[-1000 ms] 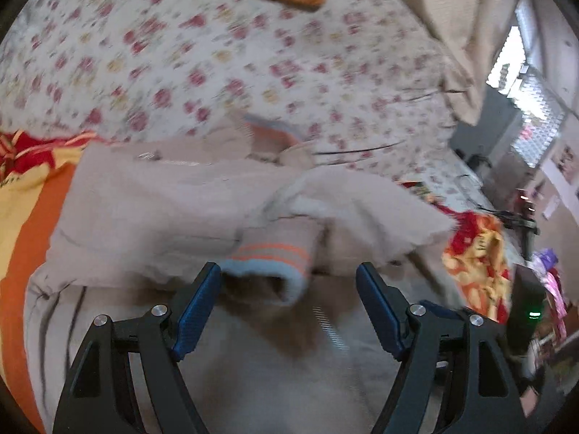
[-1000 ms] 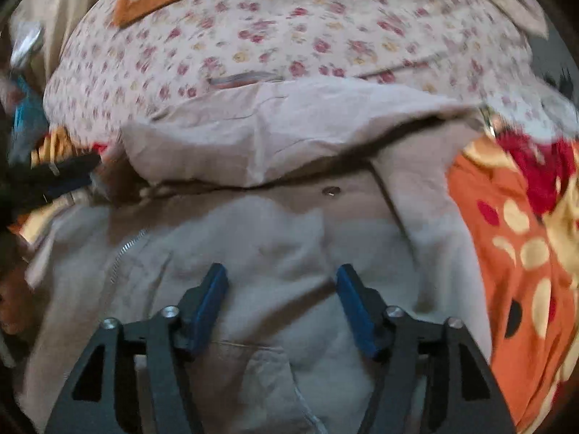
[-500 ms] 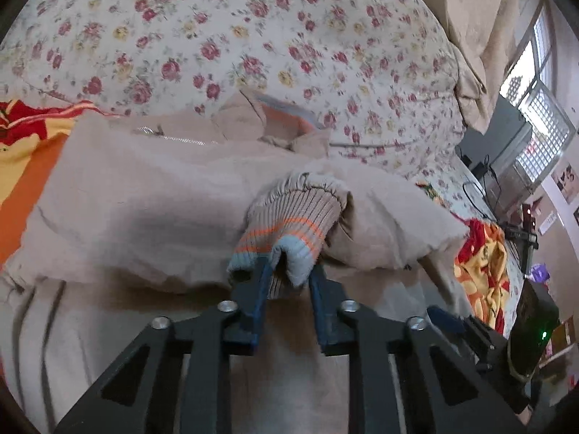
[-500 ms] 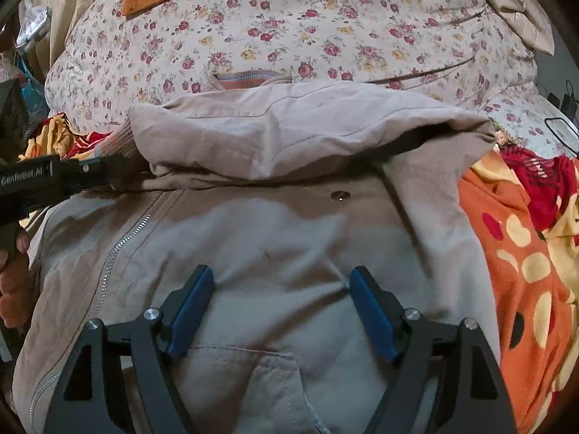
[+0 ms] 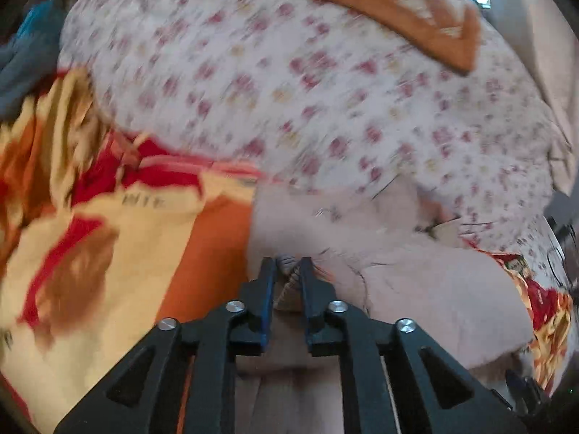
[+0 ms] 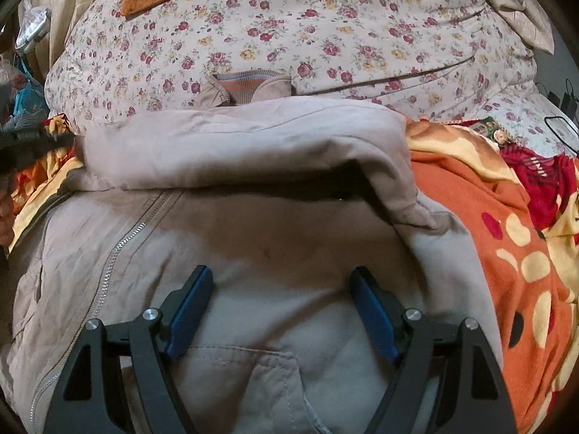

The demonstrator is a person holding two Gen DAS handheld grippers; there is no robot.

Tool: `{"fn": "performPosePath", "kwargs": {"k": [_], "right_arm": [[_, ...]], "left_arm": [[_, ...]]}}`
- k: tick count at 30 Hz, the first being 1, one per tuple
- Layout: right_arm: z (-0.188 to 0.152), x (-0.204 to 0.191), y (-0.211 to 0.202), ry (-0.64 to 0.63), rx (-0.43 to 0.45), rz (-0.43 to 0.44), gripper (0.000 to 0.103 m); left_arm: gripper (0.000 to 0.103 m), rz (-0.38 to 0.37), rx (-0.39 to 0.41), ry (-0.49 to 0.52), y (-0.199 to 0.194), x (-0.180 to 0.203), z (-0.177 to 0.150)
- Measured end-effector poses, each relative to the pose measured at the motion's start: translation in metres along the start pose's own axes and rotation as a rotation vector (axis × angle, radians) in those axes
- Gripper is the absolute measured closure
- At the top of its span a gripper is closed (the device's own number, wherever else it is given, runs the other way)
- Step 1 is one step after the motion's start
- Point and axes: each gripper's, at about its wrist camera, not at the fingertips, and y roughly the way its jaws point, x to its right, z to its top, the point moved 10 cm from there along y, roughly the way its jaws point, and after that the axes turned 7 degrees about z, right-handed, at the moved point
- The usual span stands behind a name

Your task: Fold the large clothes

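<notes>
Sleeve fold in hand: cuff (image 5: 286, 266) is being pinched by left gripper (image 5: 286, 271); right gripper (image 6: 280, 289) is being held spread over jacket (image 6: 275, 238). Next, judged: cuff to be laid flat across it.

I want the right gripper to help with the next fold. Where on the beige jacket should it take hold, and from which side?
Probably the jacket's right side edge, beside the orange blanket. Come in from the right: the body under the open right gripper lies flat, while that edge offers a free border to pinch.
</notes>
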Motion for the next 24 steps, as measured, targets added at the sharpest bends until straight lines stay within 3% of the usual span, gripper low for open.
{"fn": "performPosePath", "kwargs": {"k": [2, 4, 6, 9, 11, 13, 16, 18, 20, 22, 24], "right_arm": [[0.003, 0.003, -0.006, 0.020, 0.001, 0.003, 0.030], [0.014, 0.009, -0.025, 0.047, 0.062, 0.009, 0.033], [0.036, 0.023, -0.053, 0.076, 0.176, -0.017, 0.033], [0.073, 0.041, -0.076, 0.068, 0.274, -0.074, 0.040], [0.097, 0.047, -0.065, 0.067, 0.229, -0.038, 0.063], [0.113, 0.041, -0.034, 0.040, 0.129, -0.005, 0.067], [0.103, 0.053, 0.016, 0.057, 0.003, -0.004, 0.074], [0.074, 0.079, 0.049, 0.080, -0.096, -0.056, 0.077], [0.070, 0.085, 0.050, 0.108, -0.071, -0.006, 0.077], [0.080, 0.085, 0.042, 0.090, -0.067, -0.034, 0.077], [0.102, 0.086, 0.022, 0.116, 0.037, -0.035, 0.077]], "left_arm": [[0.097, 0.047, 0.045, -0.028, -0.010, -0.010, 0.003], [0.096, 0.052, 0.107, -0.064, -0.026, -0.013, 0.014], [0.096, 0.013, 0.164, -0.068, -0.041, -0.003, 0.027], [0.090, -0.075, 0.160, -0.023, -0.041, 0.031, 0.038], [0.083, -0.120, 0.113, 0.044, -0.024, 0.061, 0.038], [0.083, -0.109, 0.026, 0.138, 0.007, 0.079, 0.025], [0.083, 0.015, -0.131, 0.145, 0.052, 0.054, -0.016], [0.084, 0.006, -0.116, 0.140, 0.058, 0.043, -0.028], [0.083, 0.034, -0.097, 0.164, 0.052, 0.047, -0.023], [0.083, 0.053, -0.075, 0.165, 0.049, 0.047, -0.020], [0.083, 0.043, -0.071, 0.125, 0.046, 0.046, -0.015]]}}
